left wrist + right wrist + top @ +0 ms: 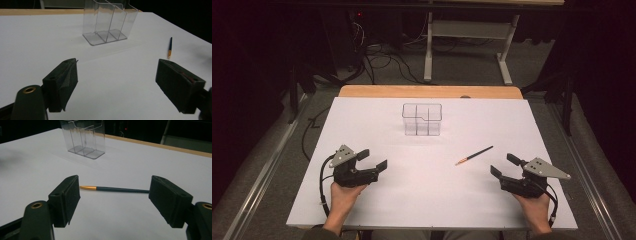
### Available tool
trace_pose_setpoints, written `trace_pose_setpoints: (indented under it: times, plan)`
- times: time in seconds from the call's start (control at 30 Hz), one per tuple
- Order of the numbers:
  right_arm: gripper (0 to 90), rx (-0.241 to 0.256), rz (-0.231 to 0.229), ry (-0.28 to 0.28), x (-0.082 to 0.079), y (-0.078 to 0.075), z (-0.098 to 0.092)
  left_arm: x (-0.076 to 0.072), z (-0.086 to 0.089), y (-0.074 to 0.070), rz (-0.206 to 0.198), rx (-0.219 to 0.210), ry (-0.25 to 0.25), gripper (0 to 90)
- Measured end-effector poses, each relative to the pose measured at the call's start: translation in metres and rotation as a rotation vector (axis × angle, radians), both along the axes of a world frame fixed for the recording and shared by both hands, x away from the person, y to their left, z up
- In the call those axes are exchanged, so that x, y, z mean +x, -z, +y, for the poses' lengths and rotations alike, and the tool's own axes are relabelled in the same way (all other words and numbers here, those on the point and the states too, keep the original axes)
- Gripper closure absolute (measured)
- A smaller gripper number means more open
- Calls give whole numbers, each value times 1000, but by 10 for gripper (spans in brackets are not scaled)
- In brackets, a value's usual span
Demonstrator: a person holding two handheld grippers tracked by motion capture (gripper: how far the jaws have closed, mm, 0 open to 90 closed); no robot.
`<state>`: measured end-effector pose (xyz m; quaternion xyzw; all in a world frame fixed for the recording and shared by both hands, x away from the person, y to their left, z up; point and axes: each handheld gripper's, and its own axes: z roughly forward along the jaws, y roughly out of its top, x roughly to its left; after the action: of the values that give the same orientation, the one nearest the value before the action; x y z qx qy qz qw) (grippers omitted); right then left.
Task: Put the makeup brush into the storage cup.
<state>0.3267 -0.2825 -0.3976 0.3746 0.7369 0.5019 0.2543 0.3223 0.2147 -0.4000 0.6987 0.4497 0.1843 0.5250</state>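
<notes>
White table point(422, 200) under dim light. Jaws wide apart on right gripper point(503, 166), gripping nothing; pen point(474, 155) lying flat just ahead, gold tip toward left. Left gripper point(373, 159) likewise spread, empty. Clear divided holder point(421, 119) upright farther back, seemingly empty

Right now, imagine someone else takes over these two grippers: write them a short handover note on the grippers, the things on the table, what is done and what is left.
Left gripper: open, holding nothing, low at the near left of the white table.
Right gripper: open, holding nothing, near right, jaws aimed at the pen.
Pen: lies flat on the table, gold tip toward the person, between the right gripper and the organiser, untouched.
Clear organiser: upright at the far middle, compartments empty.
Done: nothing yet.
Left: probably pick up the pen with the right gripper and stand it in a compartment.
</notes>
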Motion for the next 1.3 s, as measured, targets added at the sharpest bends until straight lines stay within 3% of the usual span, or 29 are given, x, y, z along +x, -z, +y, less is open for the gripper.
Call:
trace_pose_setpoints:
  times: [1.3]
  plan:
    - [267,0,-6,-5,-1,-1,1,0,0,0,2,-3,4,184]
